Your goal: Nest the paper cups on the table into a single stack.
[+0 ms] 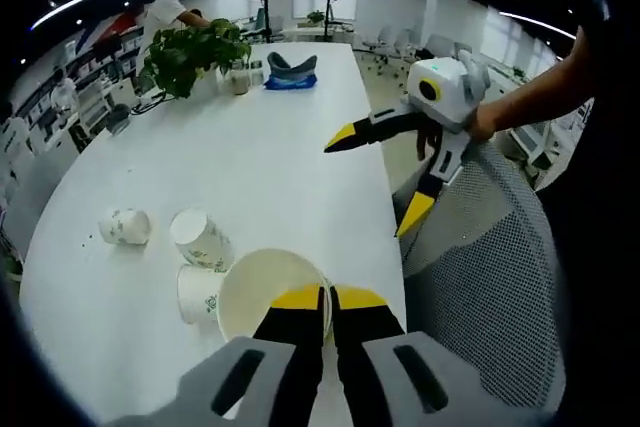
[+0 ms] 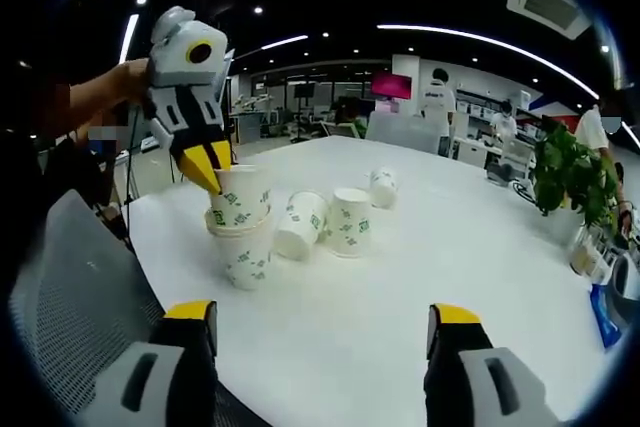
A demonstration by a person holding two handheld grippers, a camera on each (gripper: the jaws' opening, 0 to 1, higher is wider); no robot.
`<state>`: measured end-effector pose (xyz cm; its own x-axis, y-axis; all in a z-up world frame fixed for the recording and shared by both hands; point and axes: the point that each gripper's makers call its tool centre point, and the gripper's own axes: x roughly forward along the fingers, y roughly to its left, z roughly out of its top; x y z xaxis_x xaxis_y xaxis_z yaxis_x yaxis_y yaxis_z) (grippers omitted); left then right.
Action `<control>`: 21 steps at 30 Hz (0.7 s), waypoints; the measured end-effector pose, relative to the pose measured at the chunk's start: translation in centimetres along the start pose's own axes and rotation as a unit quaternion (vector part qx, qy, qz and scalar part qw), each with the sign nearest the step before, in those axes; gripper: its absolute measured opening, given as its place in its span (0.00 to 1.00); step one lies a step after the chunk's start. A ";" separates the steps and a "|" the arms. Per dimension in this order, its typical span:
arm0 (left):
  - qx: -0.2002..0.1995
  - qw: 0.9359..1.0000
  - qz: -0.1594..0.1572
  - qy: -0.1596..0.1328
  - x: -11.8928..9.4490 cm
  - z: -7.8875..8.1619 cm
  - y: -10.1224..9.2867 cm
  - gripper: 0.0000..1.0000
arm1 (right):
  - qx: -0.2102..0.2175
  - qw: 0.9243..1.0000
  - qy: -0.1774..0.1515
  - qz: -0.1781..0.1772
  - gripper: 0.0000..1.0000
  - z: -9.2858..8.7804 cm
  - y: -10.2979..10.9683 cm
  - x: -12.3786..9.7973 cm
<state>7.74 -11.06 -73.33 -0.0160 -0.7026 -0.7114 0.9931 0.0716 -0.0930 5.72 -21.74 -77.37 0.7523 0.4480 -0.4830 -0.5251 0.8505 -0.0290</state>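
Gripping the rim of a white paper cup with green print [image 2: 240, 199], our left gripper [image 2: 208, 173] holds it seated in a second like cup [image 2: 246, 255] near the white table's [image 1: 270, 147] edge; our right gripper [image 1: 385, 174] hangs spread wide and empty over that edge. We judge the first nesting nearly done, so next comes fetching another cup. 3 loose cups wait just beyond: 1 tipped [image 2: 302, 223], 1 upside down [image 2: 349, 220], 1 further off [image 2: 383, 187]. A grey mesh chair [image 1: 490, 277] crowds the table edge; a leafy potted plant [image 1: 190, 52] stands well apart.
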 end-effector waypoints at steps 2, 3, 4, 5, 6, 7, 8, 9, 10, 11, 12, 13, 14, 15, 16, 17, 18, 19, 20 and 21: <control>-0.016 1.000 -0.009 -0.002 0.3 -0.2 -0.1 0.01 | 0.000 1.000 0.000 0.000 0.88 0.0 0.1 0.0; -0.018 1.000 -0.012 -0.003 0.4 -0.2 -0.1 0.01 | 0.000 1.000 0.001 0.000 0.88 0.0 0.1 0.0; -0.022 1.000 -0.014 -0.004 0.5 -0.3 -0.1 0.01 | -0.001 1.000 0.001 0.000 0.87 0.0 0.1 0.0; -0.026 1.000 -0.015 -0.001 0.8 -0.6 0.0 0.02 | -0.001 1.000 0.002 -0.001 0.87 0.0 0.0 0.0; -0.027 1.000 -0.014 0.002 1.1 -1.0 0.2 0.02 | -0.001 1.000 0.002 -0.001 0.87 0.0 0.0 0.0; -0.028 0.999 -0.015 0.004 1.2 -1.3 0.3 0.02 | -0.001 1.000 0.002 -0.001 0.87 -0.1 0.0 0.0; -0.031 0.999 -0.017 0.008 1.4 -1.7 0.4 0.02 | -0.001 1.000 0.002 -0.001 0.87 -0.1 0.0 0.0; -0.033 0.999 -0.019 0.009 1.5 -1.8 0.4 0.02 | -0.001 1.000 0.002 -0.002 0.87 -0.1 0.0 0.0; -0.034 0.999 -0.020 0.010 1.6 -2.0 0.4 0.02 | -0.001 1.000 0.002 -0.002 0.87 0.0 0.0 0.0; -0.038 0.999 -0.024 0.013 1.7 -2.2 0.3 0.02 | -0.001 1.000 0.003 -0.002 0.87 -0.1 0.0 0.0; -0.038 0.999 -0.025 0.014 1.7 -2.3 0.2 0.02 | -0.001 1.000 0.003 -0.001 0.87 -0.1 0.0 0.0; -0.040 0.999 -0.027 0.015 1.8 -2.4 0.1 0.03 | -0.001 1.000 0.004 -0.001 0.87 -0.1 0.0 0.0; -0.040 0.999 -0.028 0.016 1.8 -2.4 0.1 0.03 | -0.001 1.000 0.004 -0.001 0.87 -0.1 0.0 0.0; -0.044 0.998 -0.030 0.018 2.0 -2.6 0.0 0.03 | -0.001 1.000 0.005 -0.001 0.87 -0.1 0.0 0.0; -0.044 0.998 -0.030 0.020 2.2 -2.8 0.0 0.03 | -0.001 1.000 0.005 -0.001 0.87 -0.2 0.0 0.0; -0.044 0.998 -0.031 0.021 2.3 -2.9 0.0 0.03 | -0.001 1.000 0.006 -0.001 0.87 -0.2 0.0 0.0; -0.044 0.998 -0.032 0.024 2.4 -3.1 0.0 0.03 | -0.001 1.000 0.006 -0.001 0.87 -0.2 0.0 0.0; -0.044 0.998 -0.033 0.024 2.5 -3.1 -0.1 0.03 | -0.002 1.000 0.006 -0.001 0.87 -0.2 0.0 0.0; -0.045 0.998 -0.033 0.025 2.5 -3.2 -0.2 0.03 | -0.002 1.000 0.006 -0.001 0.87 -0.2 0.0 0.0; -0.044 0.998 -0.033 0.026 2.5 -3.2 -0.2 0.03 | -0.002 1.000 0.007 -0.001 0.87 -0.2 0.0 0.0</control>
<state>7.15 -10.58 -77.34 -0.0895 -0.6701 -0.7369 0.9756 0.0901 -0.2003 5.66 -21.84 -77.56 0.7479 0.4429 -0.4944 -0.5252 0.8503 -0.0328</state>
